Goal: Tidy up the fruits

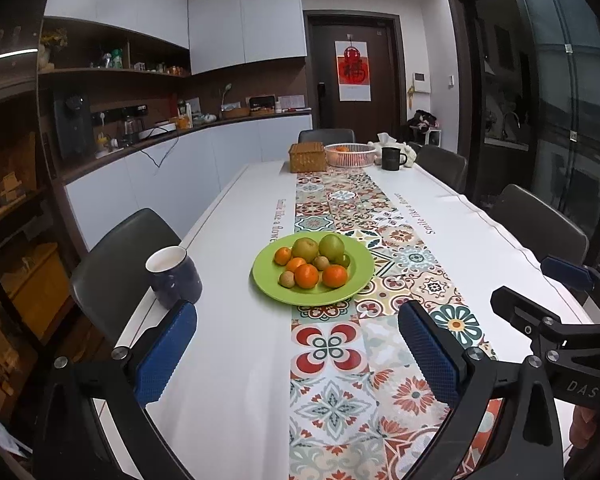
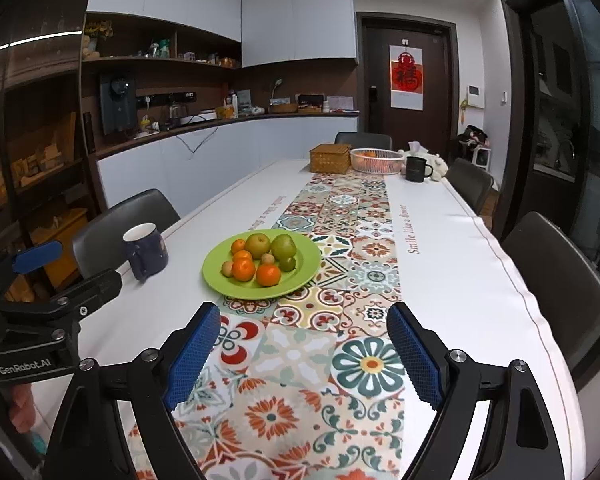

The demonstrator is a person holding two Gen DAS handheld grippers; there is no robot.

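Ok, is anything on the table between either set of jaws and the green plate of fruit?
Nothing visible. Bare table runner lies between both open grippers, left gripper and right gripper, and the green plate. The blue mug stands off to its left.

Glossy plate (image 1: 356,284), woven basket (image 1: 306,157)

You can read "Smile like a flower" along the tablecloth (image 2: 414,227) beside its patterned strip. "GenRobot.AI" is printed on the left gripper (image 2: 40,276) body in the right wrist view; "DAS" on the right gripper (image 1: 540,280) body. The door poster (image 2: 406,77) carries a red character.
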